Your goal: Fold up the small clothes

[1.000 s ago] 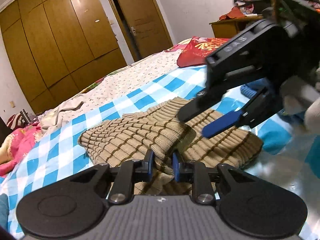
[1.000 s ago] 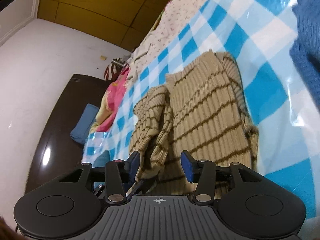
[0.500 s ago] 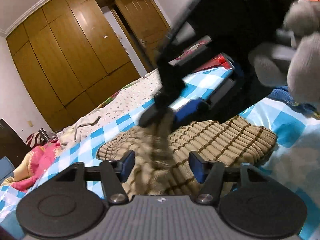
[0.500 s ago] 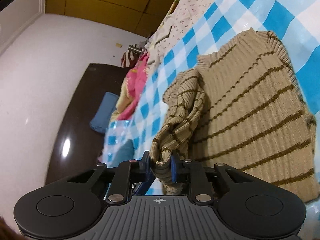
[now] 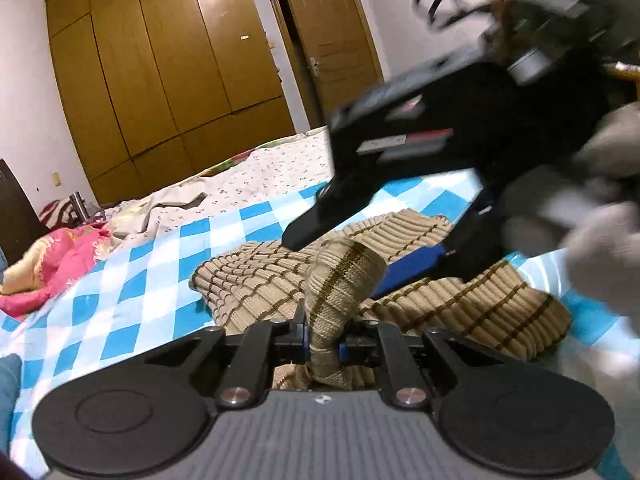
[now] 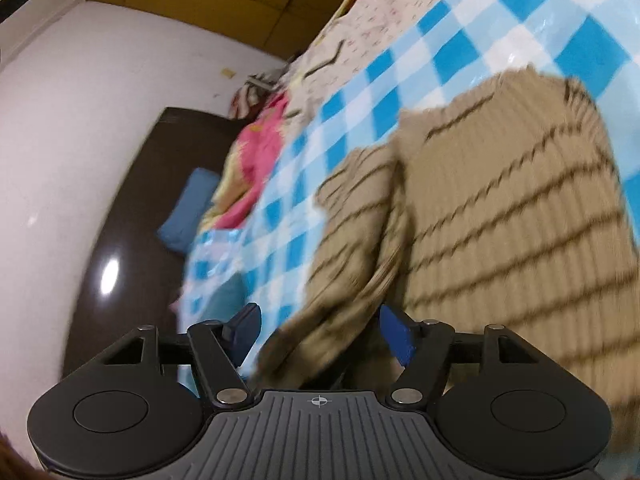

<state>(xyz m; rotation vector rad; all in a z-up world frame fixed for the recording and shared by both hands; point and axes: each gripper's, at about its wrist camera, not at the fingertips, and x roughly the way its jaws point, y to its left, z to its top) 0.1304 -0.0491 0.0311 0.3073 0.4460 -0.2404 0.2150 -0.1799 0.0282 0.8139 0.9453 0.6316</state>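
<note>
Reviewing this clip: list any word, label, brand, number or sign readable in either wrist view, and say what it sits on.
No text can be read in either view.
Right gripper: pale and red labels on its body in the left wrist view, too blurred to read.
Left gripper and the right gripper's own base plate: a small crosshair mark only, no lettering.
Striped sweater: no tag or print visible.

Readable text: none. Right gripper (image 5: 360,256), ahead of the left claw and above it: a white-and-red label (image 5: 404,142) on its body, lettering blurred past reading.
</note>
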